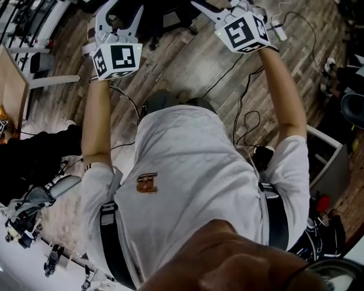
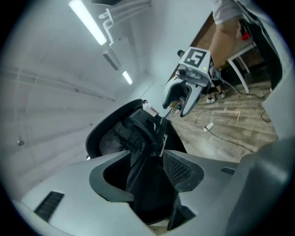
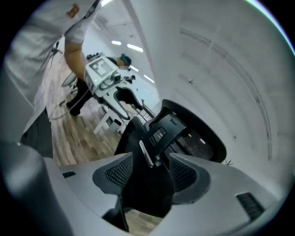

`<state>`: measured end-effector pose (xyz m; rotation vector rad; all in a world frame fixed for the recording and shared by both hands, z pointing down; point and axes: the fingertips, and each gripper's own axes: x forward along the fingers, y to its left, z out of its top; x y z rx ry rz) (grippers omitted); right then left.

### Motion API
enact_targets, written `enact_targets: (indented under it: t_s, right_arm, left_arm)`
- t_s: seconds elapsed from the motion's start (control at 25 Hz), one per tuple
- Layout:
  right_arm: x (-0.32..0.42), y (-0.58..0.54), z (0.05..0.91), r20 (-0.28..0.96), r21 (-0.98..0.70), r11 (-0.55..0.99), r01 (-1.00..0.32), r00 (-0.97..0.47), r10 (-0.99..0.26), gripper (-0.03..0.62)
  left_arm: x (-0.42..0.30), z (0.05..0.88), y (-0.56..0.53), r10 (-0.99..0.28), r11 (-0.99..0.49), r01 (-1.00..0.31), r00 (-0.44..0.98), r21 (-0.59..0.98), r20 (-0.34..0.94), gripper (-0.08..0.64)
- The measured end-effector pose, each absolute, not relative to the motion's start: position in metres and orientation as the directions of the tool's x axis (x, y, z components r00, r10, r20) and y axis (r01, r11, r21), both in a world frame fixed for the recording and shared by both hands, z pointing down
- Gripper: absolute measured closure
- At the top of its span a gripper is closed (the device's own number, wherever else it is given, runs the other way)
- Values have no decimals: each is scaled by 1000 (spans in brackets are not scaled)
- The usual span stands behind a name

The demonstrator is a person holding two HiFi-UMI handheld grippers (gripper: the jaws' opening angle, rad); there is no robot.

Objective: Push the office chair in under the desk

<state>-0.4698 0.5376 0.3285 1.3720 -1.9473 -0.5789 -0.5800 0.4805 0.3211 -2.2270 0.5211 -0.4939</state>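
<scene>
The black office chair (image 1: 165,20) shows at the top of the head view, between my two raised grippers. In the left gripper view its mesh back and black spine (image 2: 143,133) run up between the jaws of my left gripper (image 2: 147,175), which stand apart from it. The right gripper view shows the same back (image 3: 161,133) from the other side, inside the spread jaws of my right gripper (image 3: 150,177). From above, the left gripper (image 1: 120,14) and the right gripper (image 1: 224,8) flank the chair at arm's length. Nothing is pinched by either.
A wooden desk top (image 1: 11,85) with a white leg (image 1: 51,79) stands at the left. Black cables (image 1: 244,122) and a white power strip (image 1: 278,28) lie on the plank floor. A white-legged table (image 2: 239,60) stands behind my right gripper. Dark gear (image 1: 28,210) lies at the lower left.
</scene>
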Motion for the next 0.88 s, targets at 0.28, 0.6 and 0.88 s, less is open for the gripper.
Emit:
enact_targets:
  t_s: [0.28, 0.6, 0.88]
  right_arm:
    - [-447, 494, 346, 341, 832, 355, -426, -110, -933, 350]
    - [-422, 448, 364, 373, 885, 361, -293, -17, -928, 339]
    - [-411, 406, 380, 359, 924, 347, -162, 57, -931, 327]
  left_arm:
    - [-567, 343, 440, -579, -476, -95, 782, -874, 231, 264]
    - [-546, 365, 399, -618, -393, 32, 730, -919, 290, 229]
    - [-541, 386, 364, -676, -338, 85, 671, -937, 305, 219]
